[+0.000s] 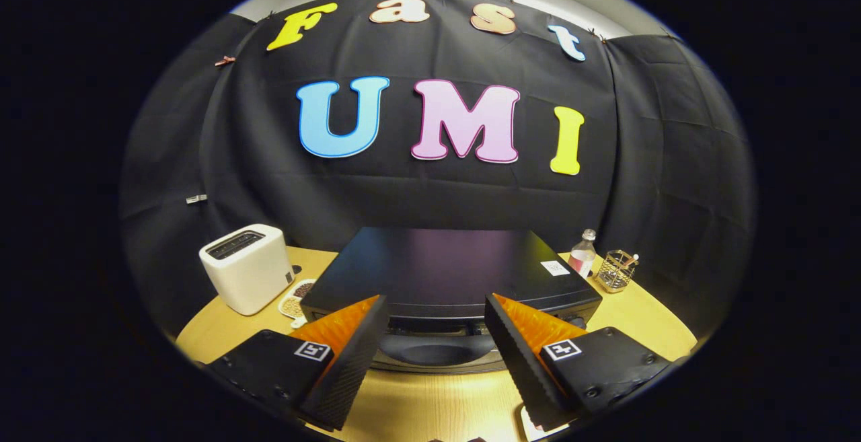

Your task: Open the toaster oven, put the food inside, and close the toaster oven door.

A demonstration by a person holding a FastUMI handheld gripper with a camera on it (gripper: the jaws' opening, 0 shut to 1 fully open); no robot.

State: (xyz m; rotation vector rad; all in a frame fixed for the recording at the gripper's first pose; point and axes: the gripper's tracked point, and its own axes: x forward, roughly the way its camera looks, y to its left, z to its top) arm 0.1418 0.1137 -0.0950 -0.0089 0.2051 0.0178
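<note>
A black toaster oven [444,267] stands on the wooden table just ahead of my fingers, seen from above its flat top. Its door handle [437,348] shows as a dark curved bar in the gap between my fingertips. My gripper [436,311] is open, the two fingers wide apart on either side of the oven's front with nothing between them. A small white dish [294,304] with brownish food lies left of the oven, partly hidden by the left finger.
A white slot toaster [247,267] stands left of the oven. On the oven's right are a small clear bottle [582,253] and a wire basket [616,270]. A white object [531,428] peeks out under the right finger. The table [417,408] edge curves round.
</note>
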